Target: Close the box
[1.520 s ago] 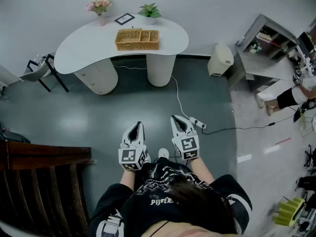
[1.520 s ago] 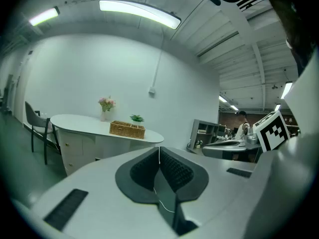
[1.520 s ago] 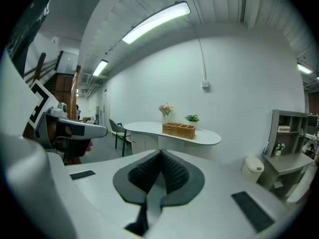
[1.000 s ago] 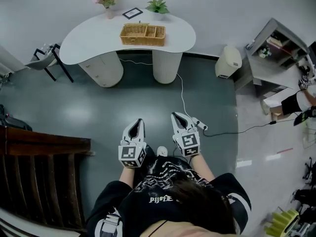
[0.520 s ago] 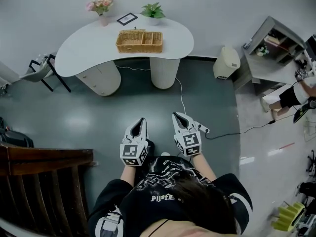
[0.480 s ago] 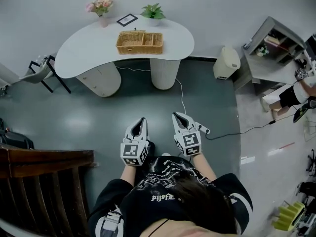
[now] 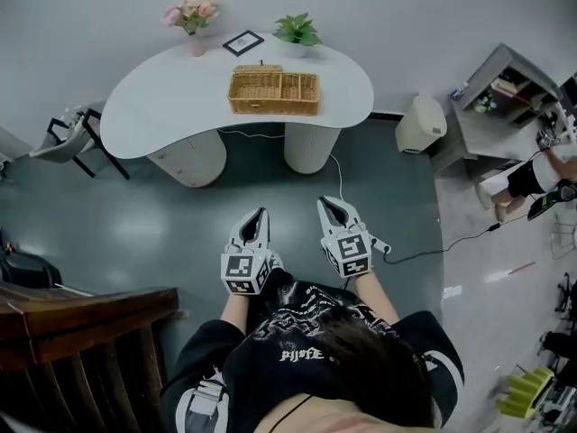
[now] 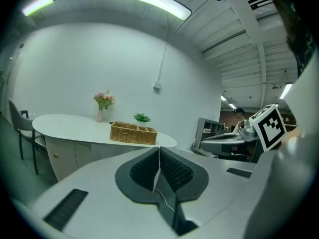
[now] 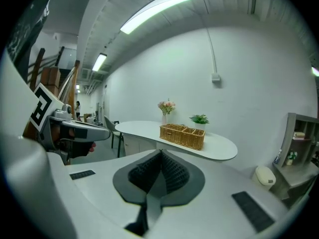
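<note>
A woven wicker box [image 7: 273, 92] with compartments sits open on the white curved table [image 7: 162, 106]; it also shows in the left gripper view as the wicker box [image 8: 132, 132] and in the right gripper view as the wicker box [image 9: 182, 135]. My left gripper [image 7: 259, 214] and right gripper [image 7: 326, 203] are held side by side at waist height over the dark floor, well short of the table. Both are shut with nothing between the pads.
On the table's far edge stand a pink flower vase [image 7: 193, 18], a small framed picture [image 7: 243, 42] and a potted green plant [image 7: 298, 30]. A white bin [image 7: 422, 123], a floor cable [image 7: 424, 251], a grey shelf unit [image 7: 500, 93], a dark chair [image 7: 68, 133] and wooden furniture [image 7: 81, 341] surround the floor.
The table and box have come a little closer and now sit lower in the head view. Both grippers stay shut and side by side.
</note>
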Action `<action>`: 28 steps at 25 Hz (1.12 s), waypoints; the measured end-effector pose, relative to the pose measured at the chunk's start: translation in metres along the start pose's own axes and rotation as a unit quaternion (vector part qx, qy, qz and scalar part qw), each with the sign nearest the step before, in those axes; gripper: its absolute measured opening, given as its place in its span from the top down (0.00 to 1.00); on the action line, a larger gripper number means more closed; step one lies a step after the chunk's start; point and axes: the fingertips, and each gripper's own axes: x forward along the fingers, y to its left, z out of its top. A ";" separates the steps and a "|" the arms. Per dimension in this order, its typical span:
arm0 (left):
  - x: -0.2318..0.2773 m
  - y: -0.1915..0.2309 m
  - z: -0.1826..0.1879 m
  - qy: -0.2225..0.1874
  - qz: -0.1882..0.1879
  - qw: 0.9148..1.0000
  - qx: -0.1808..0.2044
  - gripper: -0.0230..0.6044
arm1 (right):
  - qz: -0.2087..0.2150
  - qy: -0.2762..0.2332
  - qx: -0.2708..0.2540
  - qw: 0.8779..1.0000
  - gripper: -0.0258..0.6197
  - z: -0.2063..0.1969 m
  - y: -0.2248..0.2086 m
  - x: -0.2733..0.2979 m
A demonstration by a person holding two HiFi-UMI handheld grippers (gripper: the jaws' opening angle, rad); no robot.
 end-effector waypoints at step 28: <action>0.077 0.086 0.015 0.023 -0.042 0.999 -0.012 0.92 | -0.026 0.031 0.018 0.999 0.92 0.009 -0.009 0.108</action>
